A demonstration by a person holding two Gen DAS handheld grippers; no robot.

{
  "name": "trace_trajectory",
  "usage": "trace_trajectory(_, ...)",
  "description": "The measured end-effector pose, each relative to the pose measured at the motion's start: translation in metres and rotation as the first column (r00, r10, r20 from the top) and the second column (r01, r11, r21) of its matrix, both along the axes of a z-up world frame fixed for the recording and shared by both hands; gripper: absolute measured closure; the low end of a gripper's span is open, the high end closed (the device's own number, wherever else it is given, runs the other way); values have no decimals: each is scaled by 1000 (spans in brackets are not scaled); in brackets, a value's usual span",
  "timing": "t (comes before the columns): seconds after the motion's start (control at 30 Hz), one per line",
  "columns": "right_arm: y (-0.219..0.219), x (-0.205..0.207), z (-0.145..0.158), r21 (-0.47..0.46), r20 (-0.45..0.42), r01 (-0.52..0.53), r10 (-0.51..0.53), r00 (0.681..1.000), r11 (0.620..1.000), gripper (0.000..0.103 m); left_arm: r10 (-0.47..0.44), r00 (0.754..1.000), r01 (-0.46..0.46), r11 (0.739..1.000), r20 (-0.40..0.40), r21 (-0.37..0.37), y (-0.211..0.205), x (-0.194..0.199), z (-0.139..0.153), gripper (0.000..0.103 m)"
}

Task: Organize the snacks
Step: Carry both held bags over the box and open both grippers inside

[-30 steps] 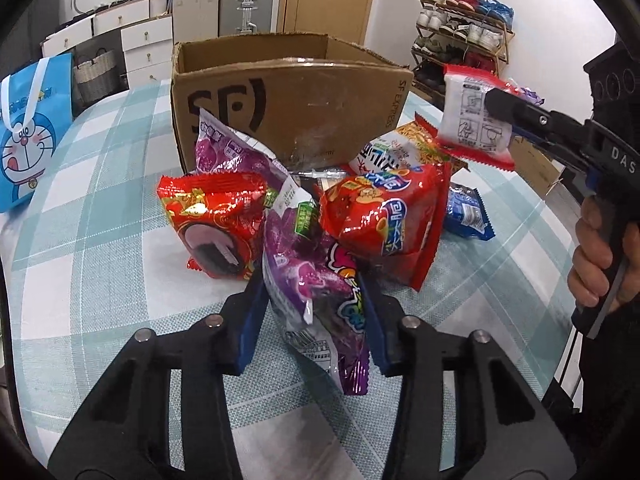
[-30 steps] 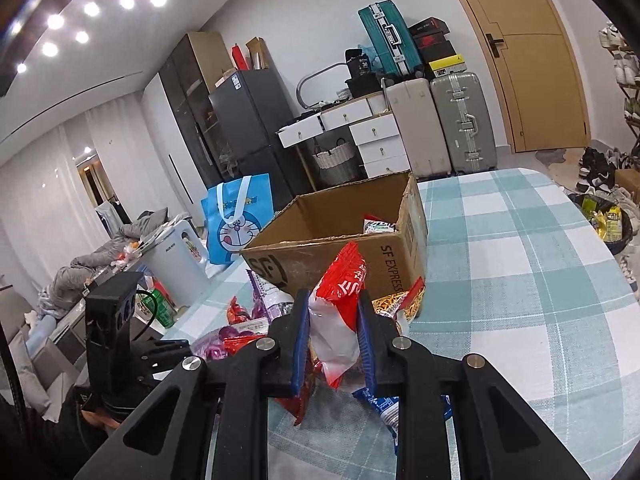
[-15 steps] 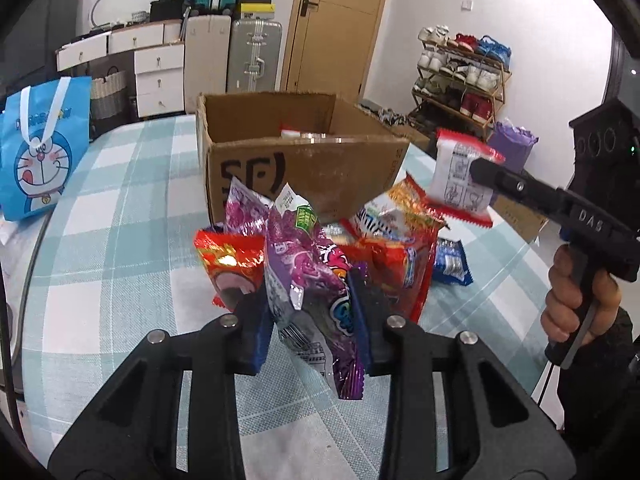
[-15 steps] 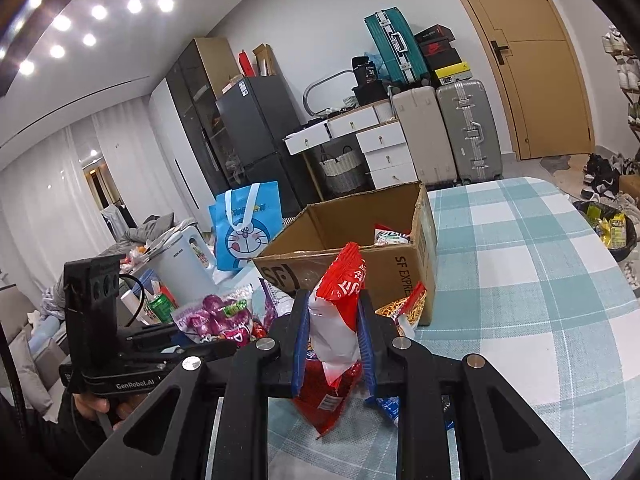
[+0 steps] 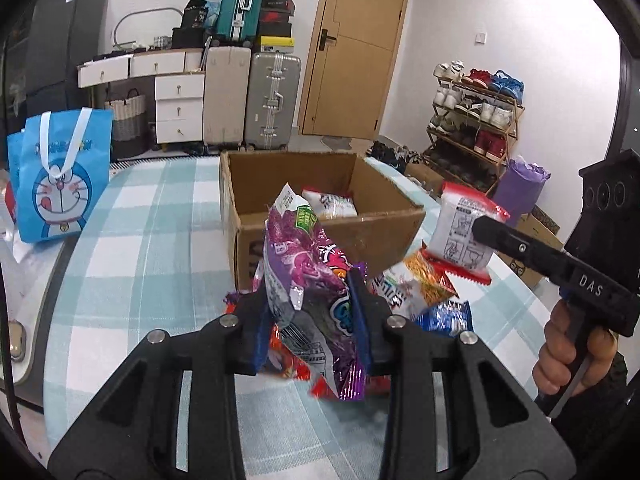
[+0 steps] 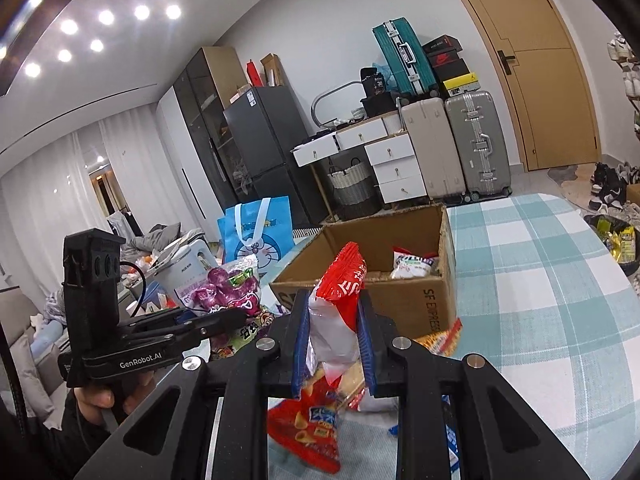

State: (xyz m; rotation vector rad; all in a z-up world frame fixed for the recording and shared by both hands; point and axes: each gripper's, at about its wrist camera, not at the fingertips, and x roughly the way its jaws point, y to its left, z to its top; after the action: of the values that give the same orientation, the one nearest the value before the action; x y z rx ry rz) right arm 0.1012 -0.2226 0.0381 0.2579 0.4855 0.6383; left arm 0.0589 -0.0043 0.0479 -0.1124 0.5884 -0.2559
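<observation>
My left gripper (image 5: 310, 312) is shut on a purple snack bag (image 5: 310, 276) and holds it above the table, in front of the open cardboard box (image 5: 324, 236). My right gripper (image 6: 333, 320) is shut on a red and white snack packet (image 6: 340, 300), held in the air to the right of the box (image 6: 400, 304); the packet also shows in the left wrist view (image 5: 464, 236). One white snack bag (image 5: 332, 204) lies inside the box. Red, orange and blue snack bags (image 5: 416, 292) lie piled on the checked tablecloth (image 5: 152, 240) below the grippers.
A blue Doraemon bag (image 5: 60, 176) stands at the table's left edge. Suitcases (image 5: 272, 104) and white drawers (image 5: 176, 108) stand behind the table, a shoe rack (image 5: 476, 120) at the right. A red chip bag (image 6: 312, 432) lies under my right gripper.
My left gripper has lifted the purple bag off the pile and now looks down into the box. My right gripper has risen a little with its packet.
</observation>
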Motion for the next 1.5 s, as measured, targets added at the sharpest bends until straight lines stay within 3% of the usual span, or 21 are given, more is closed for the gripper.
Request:
trace_trajectory(0.5, 9, 17, 16, -2, 21, 18, -18, 1000, 1000, 81, 40, 998, -42, 999, 55, 30, -15, 33, 30, 73)
trace_trajectory(0.97, -1, 22, 27, 56, 30, 76, -78, 997, 996, 81, 83, 995, -85, 996, 53, 40, -18, 70, 34, 73)
trace_trajectory(1.5, 12, 41, 21, 35, -33, 89, -87, 996, 995, 81, 126, 991, -128, 990, 43, 55, -18, 116, 27, 73)
